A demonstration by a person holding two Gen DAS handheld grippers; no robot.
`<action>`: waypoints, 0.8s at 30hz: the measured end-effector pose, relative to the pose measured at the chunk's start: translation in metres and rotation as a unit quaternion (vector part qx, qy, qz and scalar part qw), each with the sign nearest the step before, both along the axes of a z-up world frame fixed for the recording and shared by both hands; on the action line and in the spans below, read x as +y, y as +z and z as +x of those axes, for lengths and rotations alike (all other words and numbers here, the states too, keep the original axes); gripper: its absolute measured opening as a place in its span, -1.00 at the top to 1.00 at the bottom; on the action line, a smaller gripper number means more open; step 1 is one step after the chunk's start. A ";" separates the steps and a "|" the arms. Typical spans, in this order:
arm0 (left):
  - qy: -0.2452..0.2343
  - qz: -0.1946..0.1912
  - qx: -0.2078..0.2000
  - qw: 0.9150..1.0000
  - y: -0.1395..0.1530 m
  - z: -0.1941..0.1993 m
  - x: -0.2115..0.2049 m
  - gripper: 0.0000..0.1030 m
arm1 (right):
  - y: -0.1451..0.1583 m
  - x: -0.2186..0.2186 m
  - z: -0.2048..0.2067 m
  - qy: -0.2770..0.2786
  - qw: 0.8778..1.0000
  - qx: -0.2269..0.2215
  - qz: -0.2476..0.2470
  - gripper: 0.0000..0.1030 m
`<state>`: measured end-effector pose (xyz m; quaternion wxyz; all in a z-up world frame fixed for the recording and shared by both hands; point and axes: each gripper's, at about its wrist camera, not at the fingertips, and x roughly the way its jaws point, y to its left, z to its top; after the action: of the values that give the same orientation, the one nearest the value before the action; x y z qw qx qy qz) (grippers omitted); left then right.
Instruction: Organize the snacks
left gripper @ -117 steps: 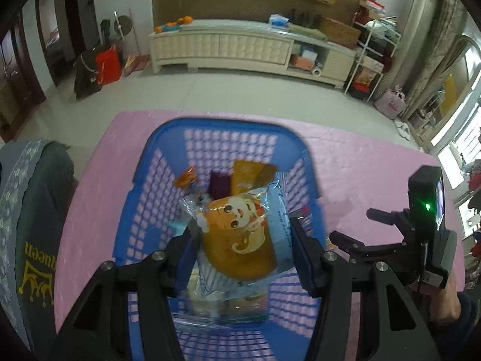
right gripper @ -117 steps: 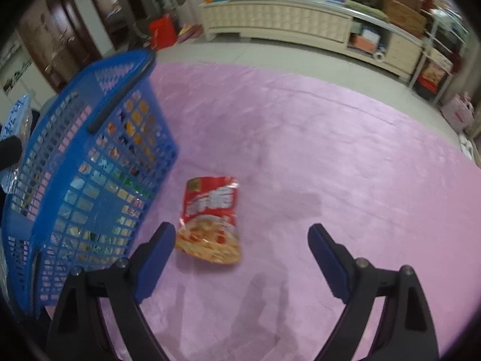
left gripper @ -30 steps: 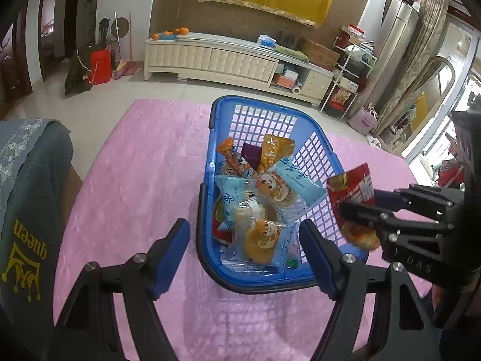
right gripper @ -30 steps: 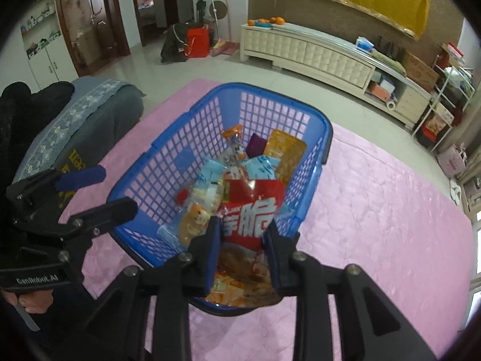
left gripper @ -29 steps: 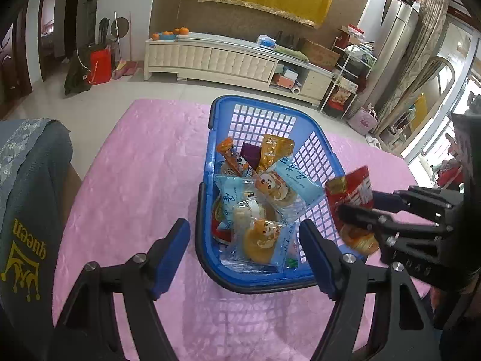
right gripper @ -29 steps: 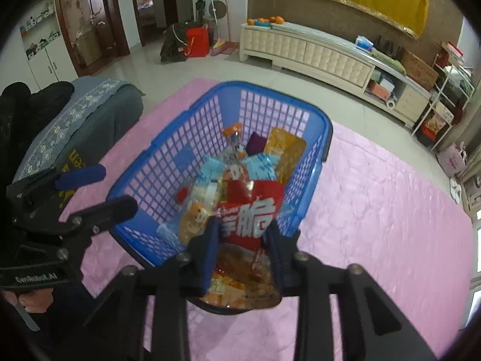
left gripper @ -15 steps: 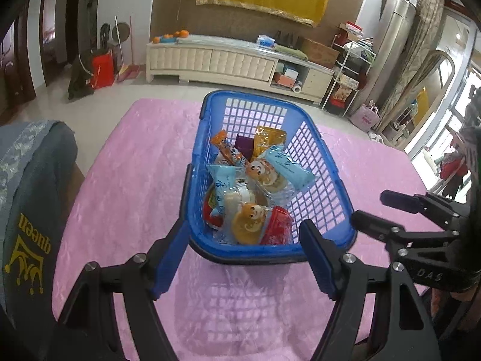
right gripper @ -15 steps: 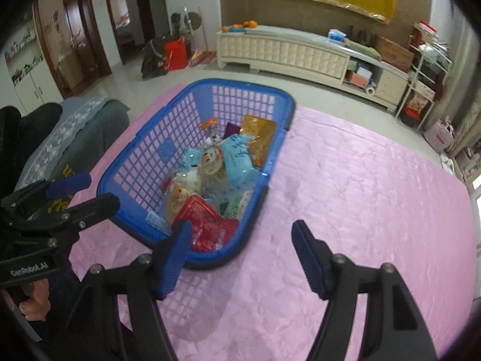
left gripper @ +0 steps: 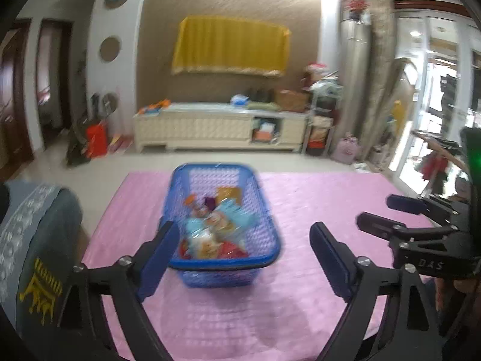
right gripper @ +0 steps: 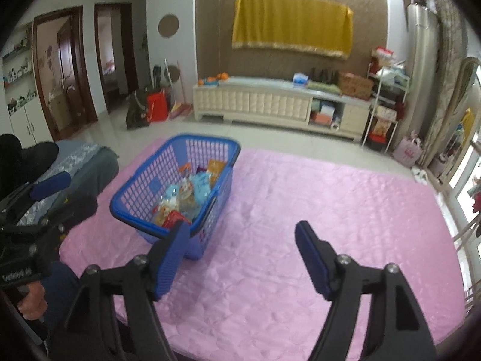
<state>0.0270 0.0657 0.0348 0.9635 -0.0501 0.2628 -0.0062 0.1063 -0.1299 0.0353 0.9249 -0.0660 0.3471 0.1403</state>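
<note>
A blue plastic basket (left gripper: 222,263) (right gripper: 150,177) stands on the pink quilted cover (left gripper: 315,198) (right gripper: 330,210). Several snack packets (left gripper: 210,231) (right gripper: 186,194) lie in it, with a red packet (left gripper: 231,248) (right gripper: 171,218) at the near end. My left gripper (left gripper: 244,227) hovers back from the basket's near end; its jaws are opening with nothing between them. My right gripper (right gripper: 242,225) hangs to the basket's right, over bare cover, its jaws also opening and empty. Each gripper shows in the other's view: the right gripper (left gripper: 381,212), the left gripper (right gripper: 69,198).
A grey cushion with a yellow crown print (left gripper: 36,240) (right gripper: 87,162) lies off the cover's left edge. A white low cabinet (left gripper: 222,129) (right gripper: 270,102) stands at the far wall across tiled floor. A hand (right gripper: 30,300) grips the left tool.
The right gripper let the red packet drop into the basket and opened wide. Both grippers pulled back and rose, so the basket looks smaller. The left jaws spread wider.
</note>
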 end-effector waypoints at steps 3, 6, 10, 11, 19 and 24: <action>-0.009 0.009 -0.027 1.000 0.015 -0.015 -0.017 -1.00 | 0.015 -0.011 -0.015 -0.008 0.999 -0.031 0.002 -0.88; -0.008 0.018 -0.046 0.999 0.024 -0.028 -0.031 -1.00 | 0.027 -0.016 -0.037 -0.029 0.996 -0.079 -0.031 -1.00; -0.003 0.031 -0.057 0.998 0.028 -0.044 -0.043 -1.00 | 0.035 -0.022 -0.062 -0.033 0.994 -0.102 -0.020 -1.00; -0.005 0.029 -0.058 0.998 0.028 -0.046 -0.045 -1.00 | 0.036 -0.023 -0.066 -0.034 0.994 -0.104 -0.017 -1.00; -0.006 0.037 -0.052 0.998 0.023 -0.052 -0.051 -1.00 | 0.035 -0.035 -0.089 -0.045 0.994 -0.098 -0.007 -1.00; -0.011 0.034 -0.055 0.998 0.023 -0.058 -0.054 -1.00 | 0.036 -0.036 -0.095 -0.045 0.994 -0.101 -0.007 -1.00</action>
<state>-0.0314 0.0122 0.0581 0.9776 -0.0139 0.2095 -0.0104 0.0112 -0.1655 0.0711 0.9601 -0.0709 0.2555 0.0882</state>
